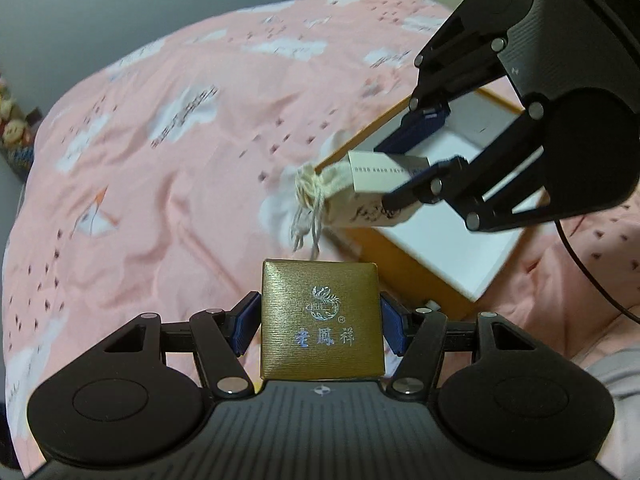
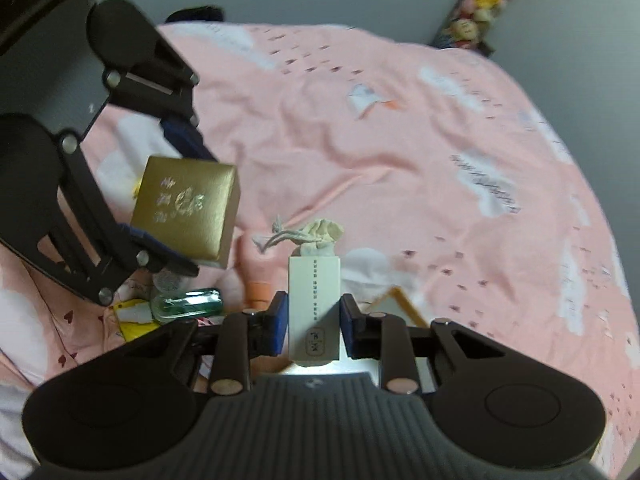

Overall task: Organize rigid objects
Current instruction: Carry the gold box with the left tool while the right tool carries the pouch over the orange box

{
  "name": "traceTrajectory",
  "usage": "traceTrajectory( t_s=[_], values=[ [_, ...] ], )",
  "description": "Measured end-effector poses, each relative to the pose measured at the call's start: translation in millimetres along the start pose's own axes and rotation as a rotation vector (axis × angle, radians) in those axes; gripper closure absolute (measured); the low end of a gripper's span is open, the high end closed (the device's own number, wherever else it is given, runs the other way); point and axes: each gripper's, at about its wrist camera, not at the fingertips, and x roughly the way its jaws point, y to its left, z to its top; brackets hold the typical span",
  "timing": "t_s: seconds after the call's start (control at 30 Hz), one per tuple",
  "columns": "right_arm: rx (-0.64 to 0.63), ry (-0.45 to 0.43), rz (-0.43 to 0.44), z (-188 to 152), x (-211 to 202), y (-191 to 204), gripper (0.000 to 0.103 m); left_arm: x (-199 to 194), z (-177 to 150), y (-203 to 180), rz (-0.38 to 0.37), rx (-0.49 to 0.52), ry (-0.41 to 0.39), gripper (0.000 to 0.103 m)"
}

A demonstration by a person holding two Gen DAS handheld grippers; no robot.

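Observation:
My left gripper (image 1: pixel 320 322) is shut on a gold box (image 1: pixel 322 320) with silver lettering, held above the pink bedspread. It also shows in the right wrist view (image 2: pixel 188 208), at the left. My right gripper (image 2: pixel 314 320) is shut on a slim white box (image 2: pixel 314 308) with a cream drawstring pouch (image 2: pixel 320 236) under it. In the left wrist view the right gripper (image 1: pixel 404 172) holds the white box (image 1: pixel 380 172) and pouch (image 1: pixel 320 196) over the edge of an open box with orange sides and a white inside (image 1: pixel 452 232).
The pink quilt (image 1: pixel 160 160) covers the bed. In the right wrist view a glass bottle (image 2: pixel 188 304), a yellow packet (image 2: pixel 132 320) and a small orange item (image 2: pixel 256 292) lie at the lower left. Plush toys (image 2: pixel 480 4) stand by the wall.

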Motion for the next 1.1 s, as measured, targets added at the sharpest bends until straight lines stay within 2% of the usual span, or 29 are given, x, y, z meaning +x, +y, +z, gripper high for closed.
traceTrajectory(
  t_s=[0.1,0.23,0.47,0.7,0.87,0.97,1.1],
  values=[
    [0.045,0.004,-0.051,-19,-17,-13,0.077,1,14,-16,-0.031,0.020,-0.034,0.032],
    [0.118,0.072,-0.092,-52,-17,-32,0.077,19,30,-41,-0.086,0.069,-0.054,0.032],
    [0.330,0.168,-0.051,-116,8,-67,0.077,67,57,-78,-0.199,0.164,-0.036,0.032],
    [0.549,0.181,0.030,-171,25,-90,0.077,138,68,-95,-0.253,0.268,0.117,0.032],
    [0.663,0.157,0.099,-187,32,-96,0.077,170,65,-95,-0.276,0.377,0.239,0.032],
    [0.686,0.139,0.130,-188,36,-93,0.077,186,65,-94,-0.295,0.368,0.320,0.032],
    [0.694,0.119,0.166,-184,45,-89,0.077,197,68,-91,-0.347,0.344,0.375,0.032]
  ],
)
